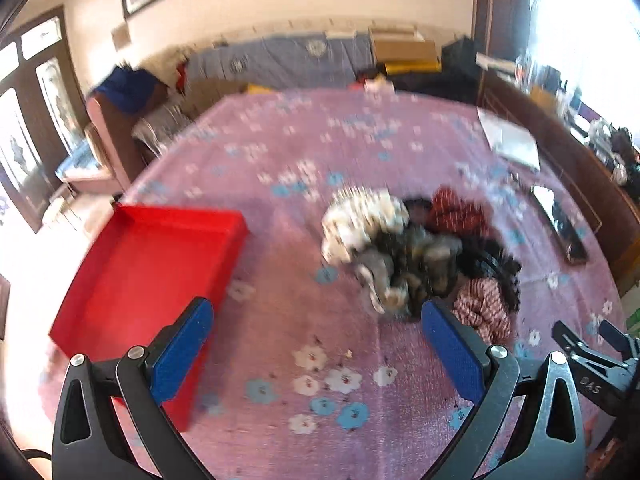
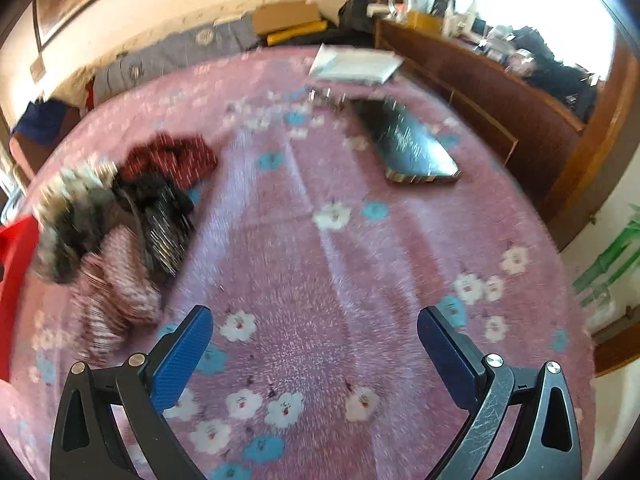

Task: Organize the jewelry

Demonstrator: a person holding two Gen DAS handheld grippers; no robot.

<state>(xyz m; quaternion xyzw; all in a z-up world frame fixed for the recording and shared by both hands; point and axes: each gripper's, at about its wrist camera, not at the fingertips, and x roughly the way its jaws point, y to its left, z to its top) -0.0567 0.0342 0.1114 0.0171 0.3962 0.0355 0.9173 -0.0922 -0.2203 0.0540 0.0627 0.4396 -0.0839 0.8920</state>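
Left tongs (image 1: 316,344) are spread wide and hold nothing. From the left wrist, the pile of scrunchies (image 1: 416,252) lies just ahead and a bit to the right, close to the right blue pad. A red tray (image 1: 148,256) sits to the left, with bare cloth between it and the pile.

From the right wrist, the right tongs (image 2: 316,344) are also wide and hold nothing. The pile (image 2: 120,224) lies far off to their left. It is blurry, but the left tongs look nearer.

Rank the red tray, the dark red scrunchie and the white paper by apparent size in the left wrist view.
1. Red tray, clearly largest, though also nearest the camera.
2. Dark red scrunchie and white paper look about alike; the paper lies farther back, so no ranking between them.
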